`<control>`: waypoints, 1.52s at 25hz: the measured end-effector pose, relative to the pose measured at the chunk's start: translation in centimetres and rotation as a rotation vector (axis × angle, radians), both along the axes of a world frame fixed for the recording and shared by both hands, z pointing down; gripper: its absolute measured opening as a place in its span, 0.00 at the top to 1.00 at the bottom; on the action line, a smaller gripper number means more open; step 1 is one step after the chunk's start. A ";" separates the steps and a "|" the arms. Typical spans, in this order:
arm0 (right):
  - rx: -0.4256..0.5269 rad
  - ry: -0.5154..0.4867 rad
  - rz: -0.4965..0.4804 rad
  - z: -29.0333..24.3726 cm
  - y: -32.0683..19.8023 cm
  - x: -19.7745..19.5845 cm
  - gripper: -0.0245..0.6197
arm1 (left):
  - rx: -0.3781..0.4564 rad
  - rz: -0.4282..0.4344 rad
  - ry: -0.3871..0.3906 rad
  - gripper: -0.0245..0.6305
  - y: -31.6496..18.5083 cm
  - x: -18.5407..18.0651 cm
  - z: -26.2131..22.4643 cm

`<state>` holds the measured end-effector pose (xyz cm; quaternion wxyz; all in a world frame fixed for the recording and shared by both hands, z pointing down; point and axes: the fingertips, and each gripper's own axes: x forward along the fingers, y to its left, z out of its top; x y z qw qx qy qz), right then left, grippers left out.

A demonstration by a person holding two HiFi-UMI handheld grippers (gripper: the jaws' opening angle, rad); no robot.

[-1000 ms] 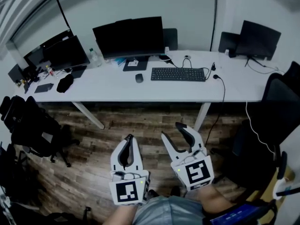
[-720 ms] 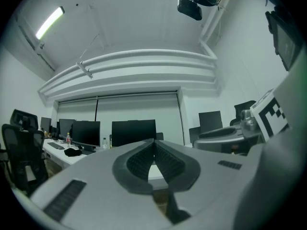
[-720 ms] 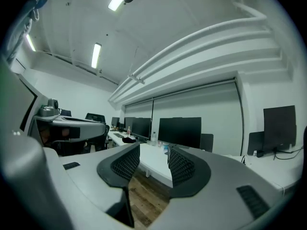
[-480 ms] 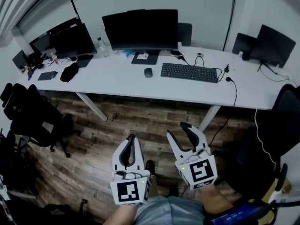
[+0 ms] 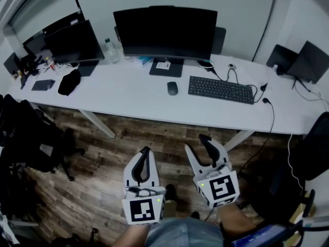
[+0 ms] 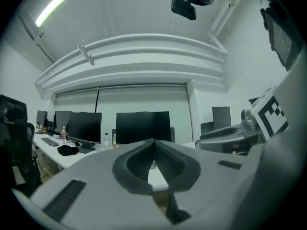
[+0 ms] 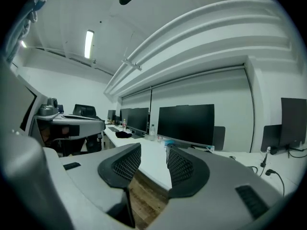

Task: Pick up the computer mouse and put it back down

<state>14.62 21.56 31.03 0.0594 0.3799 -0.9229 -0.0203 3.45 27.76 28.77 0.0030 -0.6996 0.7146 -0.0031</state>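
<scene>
A dark computer mouse (image 5: 172, 88) lies on the white desk (image 5: 128, 101), in front of the big monitor's stand and left of the black keyboard (image 5: 221, 89). Both grippers hang low over the wooden floor, well short of the desk and pointing level at it. My left gripper (image 5: 145, 151) (image 6: 153, 142) is shut, its tips meeting with nothing between them. My right gripper (image 5: 198, 142) (image 7: 153, 148) stands open with a narrow gap; its jaws have just been closing a little and hold nothing. In neither gripper view can I make out the mouse.
A large monitor (image 5: 164, 32) and a second one (image 5: 72, 42) stand on the desk, with a bottle (image 5: 108, 50), a black cloth lump (image 5: 68, 82) and a dark screen (image 5: 308, 60) at far right. Office chairs (image 5: 31, 138) crowd the left floor; another chair (image 5: 308, 153) is at right.
The desk has come nearer and sits lower in the head view. Both grippers have travelled forward toward it. The mouse keeps its place on the desk.
</scene>
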 end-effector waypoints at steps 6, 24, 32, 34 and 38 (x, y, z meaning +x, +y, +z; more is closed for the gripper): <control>0.045 -0.002 0.054 -2.5 -4.8 -3.7 0.69 | 0.031 0.055 -0.003 0.95 -5.0 -4.1 -1.8; 0.027 0.012 0.174 -1.4 -12.6 -4.6 0.69 | -0.015 0.161 -0.013 0.95 -14.2 -6.0 0.3; -0.029 -0.002 0.164 1.2 -18.6 -5.0 0.69 | -0.076 0.163 -0.031 0.95 -19.9 -5.9 2.3; -0.048 -0.009 0.151 1.7 -20.3 -5.3 0.69 | -0.095 0.154 -0.037 0.95 -21.6 -6.1 2.6; -0.073 -0.019 0.125 2.3 -24.1 -5.8 0.68 | -0.111 0.121 -0.054 0.95 -25.4 -6.4 2.6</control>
